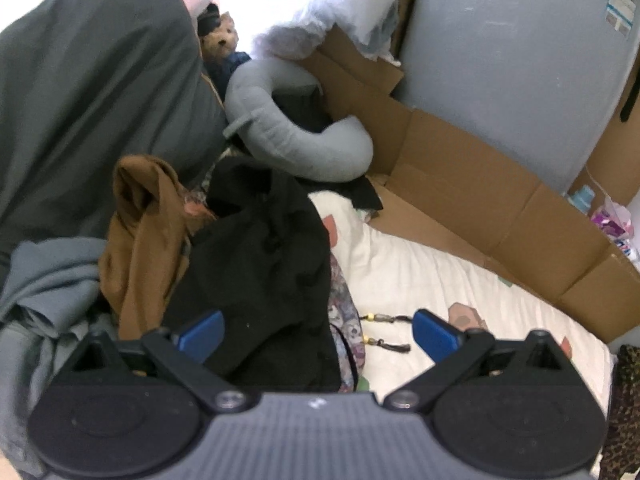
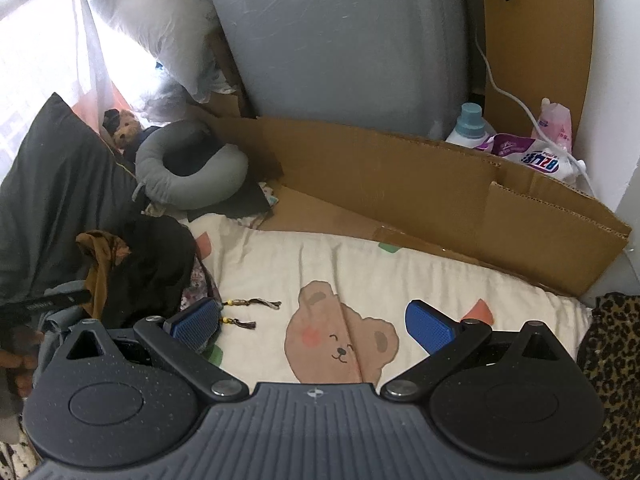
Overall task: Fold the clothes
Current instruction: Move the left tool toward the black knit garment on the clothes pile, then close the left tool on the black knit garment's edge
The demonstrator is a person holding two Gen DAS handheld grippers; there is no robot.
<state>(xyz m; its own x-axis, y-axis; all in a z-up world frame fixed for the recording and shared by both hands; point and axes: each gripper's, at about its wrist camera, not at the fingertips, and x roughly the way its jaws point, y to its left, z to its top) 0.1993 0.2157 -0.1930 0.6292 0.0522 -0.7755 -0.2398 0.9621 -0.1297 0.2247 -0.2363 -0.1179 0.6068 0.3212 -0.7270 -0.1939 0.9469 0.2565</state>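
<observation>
- Two grippers in view, both with jaws spread wide and nothing between the pads.
- Left gripper [image 1: 318,334]: hangs just above the near edge of the black garment [image 1: 264,264]; the left pad overlaps the cloth in the picture, but whether it touches I cannot tell.
- Right gripper [image 2: 312,328]: over a bare stretch of the bear-print bedsheet [image 2: 360,264]; its left pad sits next to a beaded tassel cord [image 2: 244,314]. Holds nothing.
- Clothes pile lies on the bed, left of centre: black garment on top, brown garment [image 1: 140,248] crumpled just beside it, a patterned fabric [image 1: 346,320] peeking from under the black one's right edge. Grey cloth [image 1: 48,280] further left.
- Behind the pile: grey neck pillow [image 1: 288,136], a small teddy bear [image 1: 224,38], flattened cardboard [image 1: 480,184] along the wall.
- Judgement: folding not yet begun; step in hand looks like picking one garment out of the heap.
- To do it well: pinch the black garment at a single edge or seam, not a bunched wad, lift it clear of the brown one, then spread it flat on the open sheet to the right before any fold.
- Risk: the tassel cord could snag or be dragged along.
</observation>
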